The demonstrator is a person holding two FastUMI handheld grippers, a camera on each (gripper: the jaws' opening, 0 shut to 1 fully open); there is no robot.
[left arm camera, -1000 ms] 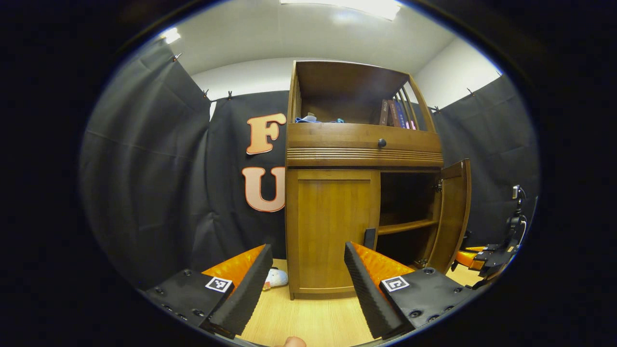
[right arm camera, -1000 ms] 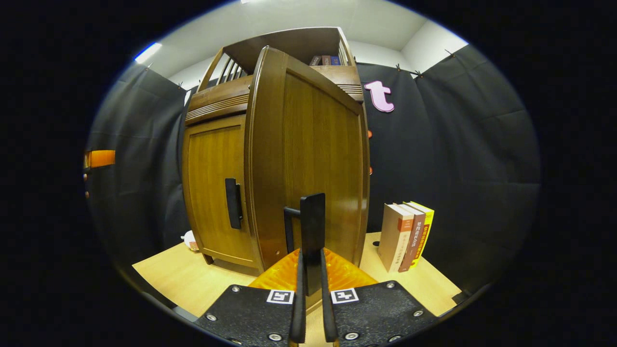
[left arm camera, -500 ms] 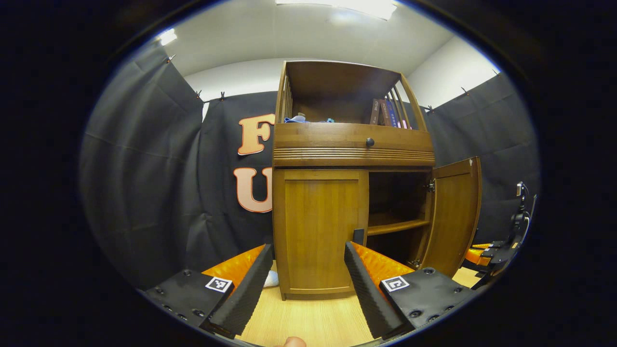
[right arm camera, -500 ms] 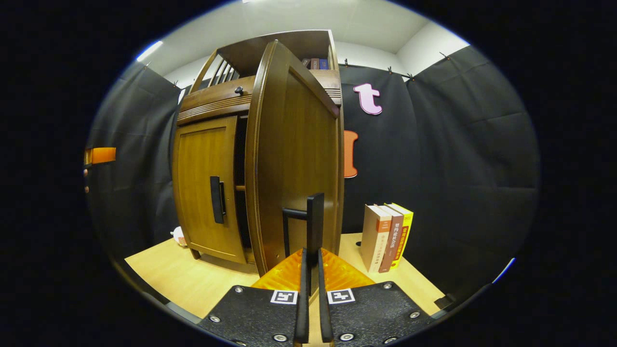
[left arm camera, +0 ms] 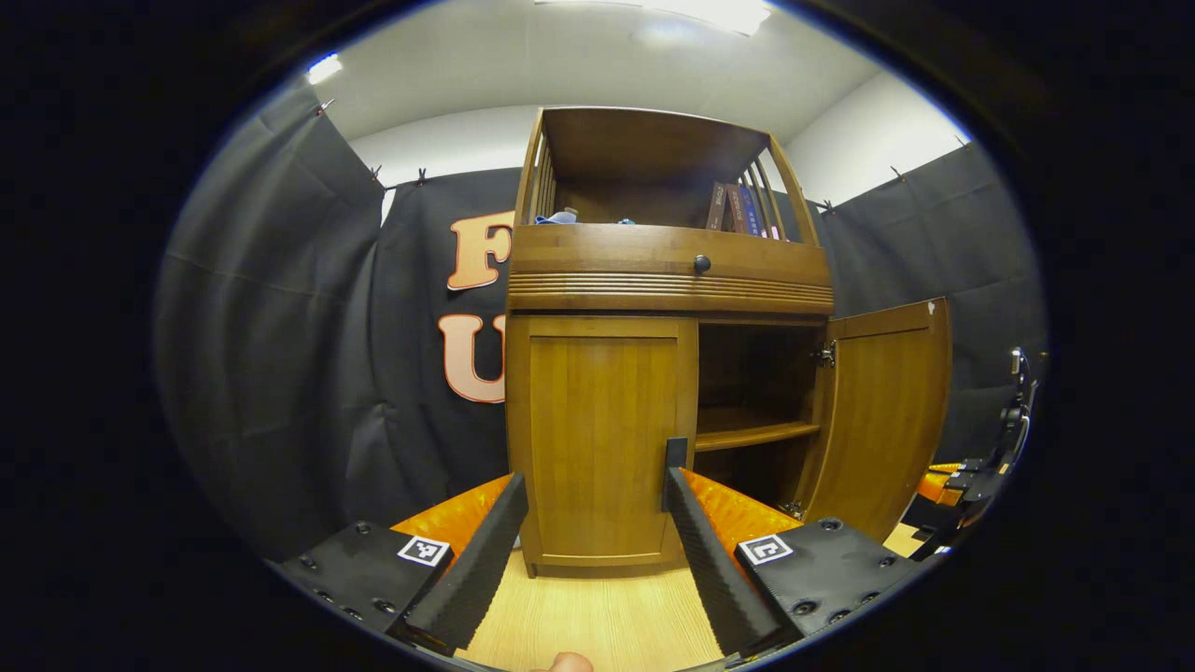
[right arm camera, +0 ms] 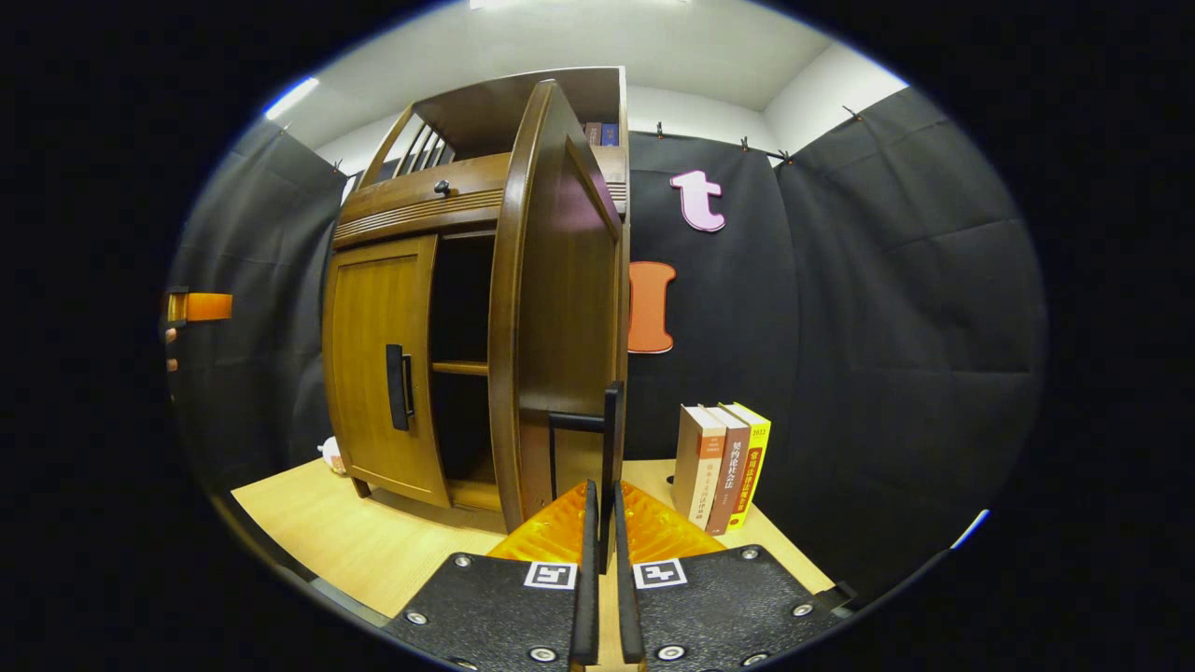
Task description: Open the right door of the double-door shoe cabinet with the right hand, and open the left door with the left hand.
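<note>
Left gripper view is showing your left gripper (left arm camera: pixel 590 551) hovering with its jaws spread wide, holding nothing, just in front of the shoe cabinet (left arm camera: pixel 667 271). Between your fingers the left door (left arm camera: pixel 602 439) is sitting closed, its dark handle (left arm camera: pixel 674 461) peeking up just beside your right-hand finger. Further right, the right door (left arm camera: pixel 882 411) is standing swung out, baring the dark compartment and its inner shelf (left arm camera: pixel 752 434). At the far right edge your other gripper (left arm camera: pixel 952 485) is showing partly behind that door.

Right gripper view is showing the left door (right arm camera: pixel 378 369) with its handle (right arm camera: pixel 399 387) at the left, then the open compartment, then the right door (right arm camera: pixel 560 308) seen nearly edge-on. Your right gripper (right arm camera: pixel 604 560) is clamping the right door's handle (right arm camera: pixel 609 457), both fingers pressing on the vertical bar. To the right, three books (right arm camera: pixel 724 462) are standing upright near the back edge of the wooden tabletop (right arm camera: pixel 373 541), well apart from the cabinet's side.
</note>
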